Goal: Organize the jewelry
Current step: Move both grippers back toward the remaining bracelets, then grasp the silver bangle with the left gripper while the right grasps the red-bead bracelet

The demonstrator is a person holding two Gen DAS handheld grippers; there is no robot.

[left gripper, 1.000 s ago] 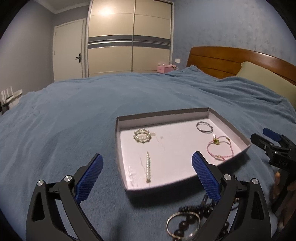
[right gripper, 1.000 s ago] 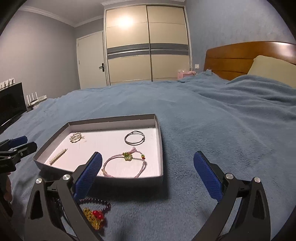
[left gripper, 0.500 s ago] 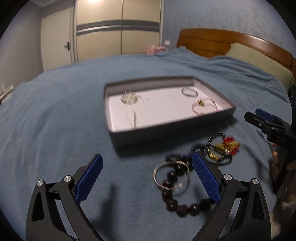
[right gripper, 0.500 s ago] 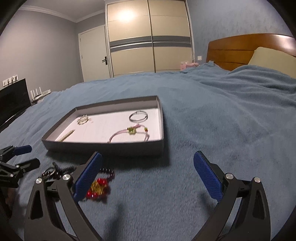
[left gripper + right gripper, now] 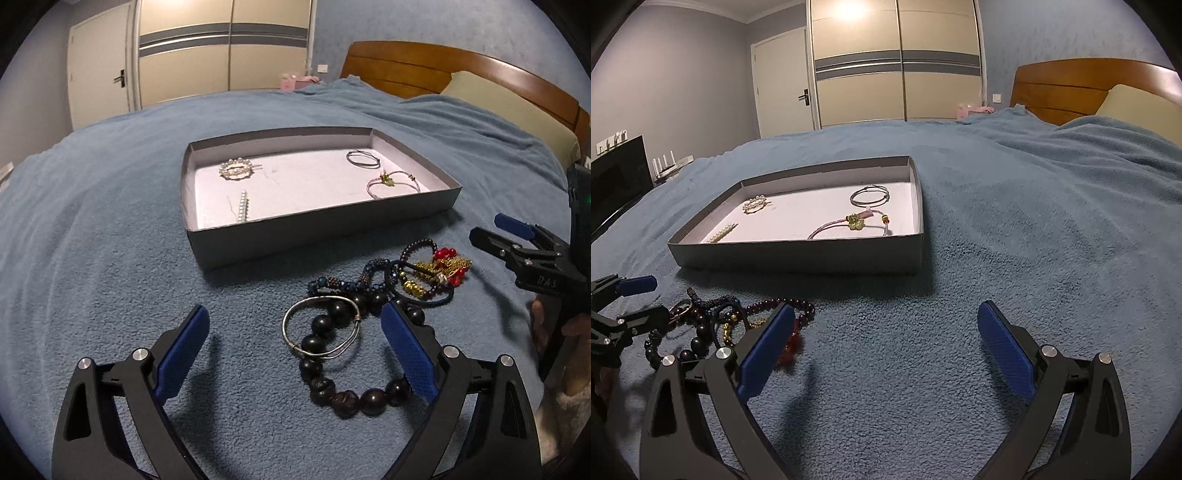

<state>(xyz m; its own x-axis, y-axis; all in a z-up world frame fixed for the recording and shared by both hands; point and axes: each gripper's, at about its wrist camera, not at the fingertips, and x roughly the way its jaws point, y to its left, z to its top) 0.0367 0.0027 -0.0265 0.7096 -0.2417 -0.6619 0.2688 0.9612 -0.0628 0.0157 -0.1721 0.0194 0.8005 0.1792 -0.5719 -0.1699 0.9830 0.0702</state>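
**Both hand-held grippers open and empty; loose jewelry lies ahead of the left one**

Left hand-held gripper (image 5: 291, 350): jaws spread wide, nothing held, hovering over the blue blanket (image 5: 110, 229). Between and just ahead of its fingers lies a tangled pile: a silver bangle (image 5: 320, 328) resting across a black bead bracelet (image 5: 343, 384), with a dark beaded strand (image 5: 347, 282) and a red-and-gold piece (image 5: 443, 267) beyond, toward its right.

Right hand-held gripper (image 5: 884, 349): jaws spread wide, nothing held. The pile sits at its left finger.

The grey tray (image 5: 317, 234) stands farther ahead of both. Inside it: a pearl hair clip (image 5: 236, 171), a pearl bar (image 5: 242, 211), a thin dark hoop (image 5: 362, 158) and a pink cord bracelet (image 5: 391, 182).
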